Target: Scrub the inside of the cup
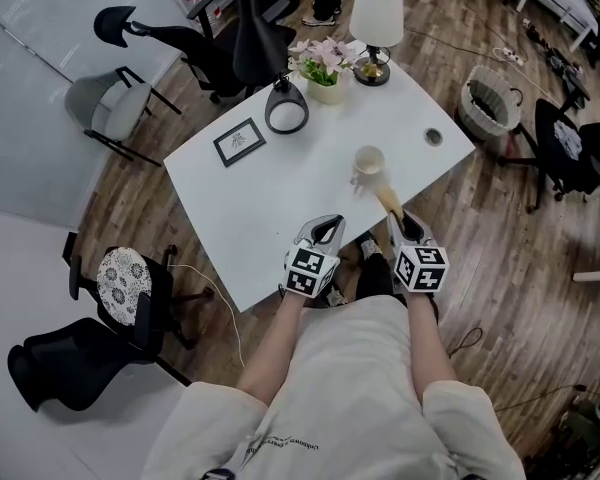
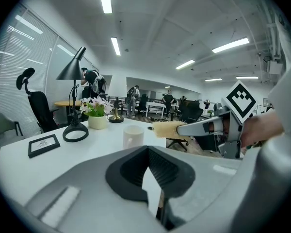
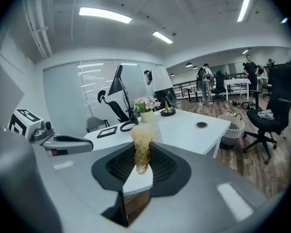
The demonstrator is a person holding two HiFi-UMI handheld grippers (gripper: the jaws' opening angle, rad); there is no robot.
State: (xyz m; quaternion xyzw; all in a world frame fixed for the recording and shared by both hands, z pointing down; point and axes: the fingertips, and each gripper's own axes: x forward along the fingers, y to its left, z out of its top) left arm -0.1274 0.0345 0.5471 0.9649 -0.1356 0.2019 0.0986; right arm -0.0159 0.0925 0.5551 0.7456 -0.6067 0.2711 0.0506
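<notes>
A white cup (image 1: pixel 368 161) stands upright on the white table (image 1: pixel 250 208), toward its right side. My right gripper (image 1: pixel 405 226) is shut on a tan fibrous scrubber (image 1: pixel 388 201), whose tip points at the cup and stops just short of it. In the right gripper view the scrubber (image 3: pixel 141 137) sticks out from the jaw tips (image 3: pixel 142 149) and partly hides the cup (image 3: pixel 153 128). My left gripper (image 1: pixel 326 222) hovers at the table's near edge, shut and holding nothing. The left gripper view shows its tips (image 2: pixel 146 148) met, the cup (image 2: pixel 133 136) ahead and the scrubber (image 2: pixel 167 128) to its right.
At the back of the table are a black desk lamp with a ring base (image 1: pixel 286 108), a flower pot (image 1: pixel 325 78), a white shaded lamp (image 1: pixel 375 18) and a framed picture (image 1: pixel 239 142). A cable hole (image 1: pixel 434 136) lies right. A waste basket (image 1: pixel 491 103) and office chairs (image 1: pixel 195 48) surround the table.
</notes>
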